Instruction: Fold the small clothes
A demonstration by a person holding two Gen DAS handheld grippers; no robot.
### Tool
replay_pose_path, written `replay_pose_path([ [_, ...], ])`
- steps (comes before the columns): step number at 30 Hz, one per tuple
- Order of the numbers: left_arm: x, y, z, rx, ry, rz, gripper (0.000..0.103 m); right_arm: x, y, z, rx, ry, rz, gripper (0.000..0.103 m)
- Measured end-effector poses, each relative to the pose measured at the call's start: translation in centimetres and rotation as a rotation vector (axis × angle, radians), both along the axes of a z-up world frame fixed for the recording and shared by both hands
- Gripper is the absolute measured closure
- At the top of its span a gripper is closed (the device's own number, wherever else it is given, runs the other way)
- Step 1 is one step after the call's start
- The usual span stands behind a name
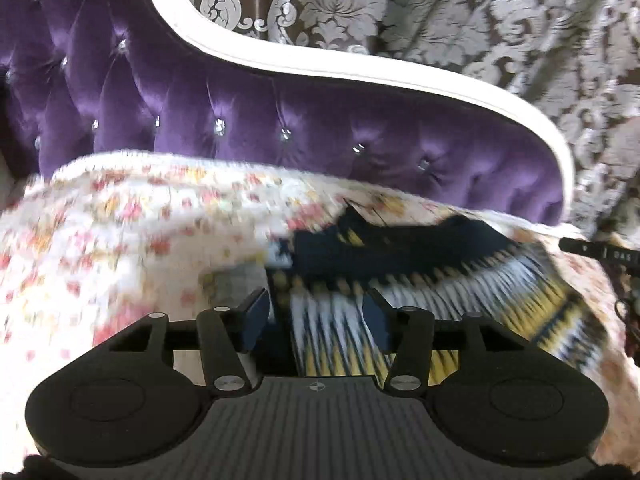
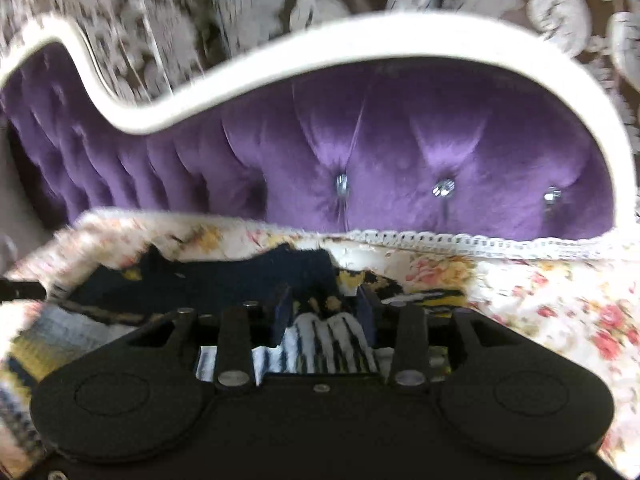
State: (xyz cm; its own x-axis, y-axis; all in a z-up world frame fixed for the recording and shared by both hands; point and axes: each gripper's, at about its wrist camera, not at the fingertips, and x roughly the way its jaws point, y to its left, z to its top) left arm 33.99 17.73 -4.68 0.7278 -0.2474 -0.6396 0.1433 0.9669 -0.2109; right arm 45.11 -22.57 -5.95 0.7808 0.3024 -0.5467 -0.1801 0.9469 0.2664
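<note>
A: How are the jaws of the left gripper seen?

B: They are held apart, about half spread. The striped edge of the garment is seen in the gap, but no pad is seen pressing on it, so nothing is gripped.

A: And the right gripper?

B: Its jaws are likewise parted about halfway. Striped cloth is seen between them; the fingers stand clear of it at each side. No hold is shown.

A: Where is the garment placed?

B: It is spread on the floral cover, in front of the purple sofa back. Its dark blue part lies nearer that back; its white, yellow and black stripes lie nearer the grippers. Much of it is blurred.

A: What is seen beyond the sofa back?

B: A white curved frame runs along its top, and a brown and silver patterned curtain hangs behind it. A lace edge of the cover is seen at the foot of the back.
</note>
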Motion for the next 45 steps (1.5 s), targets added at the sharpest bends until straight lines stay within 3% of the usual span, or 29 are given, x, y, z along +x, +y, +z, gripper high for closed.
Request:
replay_pose_path([
  [4,-4.1,-0.9,-1.4,-0.052,0.045,-0.032,0.053,-5.2,-2.0,0.5,0.054,-0.016,0.002,0.052],
  [9,-6.0,-2.3,-3.8,-0.094,0.085,-0.040,0.053,-10.3,-3.2,-1.0,0.035,0.021,-0.015,0.048],
  [15,-5.6,-3.0,-4.3,-0.093,0.091,0.003,0.052,-11.3,-3.4,-2.1,0.029,0.064,-0.026,0.046],
  [18,-5.8,-3.4,-4.3,-0.077,0.099,0.013,0.058,-11.0,-2.9,-2.5,0.010,0.076,-0.020,0.046],
  [19,-5.8,-3.5,-4.3,-0.057,0.103,0.023,0.073,-11.1,-2.6,-2.7,0.003,0.080,-0.011,0.049],
  [20,-5.8,-3.6,-4.3,-0.038,0.109,0.037,0.084,-10.9,-2.2,-2.6,-0.015,0.090,-0.001,0.062],
  [21,-5.8,-3.6,-4.2,-0.030,0.118,0.043,0.086,-10.8,-1.8,-2.7,-0.037,0.107,0.011,0.084],
  [22,-5.8,-3.4,-4.0,-0.028,0.123,0.043,0.091,-11.1,-1.6,-2.7,-0.052,0.115,0.012,0.090],
  [26,-6.6,-2.5,-2.8,0.058,0.130,0.051,0.097,-11.8,-2.0,-1.6,-0.053,0.096,-0.032,0.093],
  [31,-7.6,-0.3,-2.8,0.053,0.161,0.096,0.097,-12.1,-3.5,-1.8,-0.069,0.123,-0.068,0.096],
  [33,-8.1,0.0,-2.8,0.013,0.146,0.084,0.096,-12.3,-3.9,-2.2,-0.061,0.131,-0.081,0.096],
  [34,-8.2,0.0,-2.6,-0.018,0.132,0.082,0.090,-12.4,-4.0,-2.3,-0.044,0.133,-0.084,0.096],
  [36,-8.5,-0.2,-2.2,-0.068,0.094,0.082,0.066,-12.7,-4.2,-2.2,-0.026,0.110,-0.091,0.084],
  [37,-8.5,-0.4,-2.0,-0.090,0.069,0.078,0.049,-12.9,-4.1,-2.0,-0.026,0.091,-0.091,0.084],
  [38,-8.4,-0.7,-1.9,-0.107,0.048,0.075,0.040,-12.9,-4.0,-1.8,-0.021,0.077,-0.085,0.083],
  [40,-7.8,-1.4,-2.0,-0.123,0.044,0.063,0.040,-12.7,-3.8,-1.4,-0.015,0.055,-0.074,0.075],
  [42,-6.9,-2.1,-2.6,-0.122,0.074,0.052,0.040,-12.2,-3.4,-1.3,-0.018,0.037,-0.060,0.044],
  [45,-5.8,-3.0,-3.7,-0.104,0.113,0.048,0.040,-11.2,-2.7,-1.5,-0.031,0.033,-0.038,0.041],
])
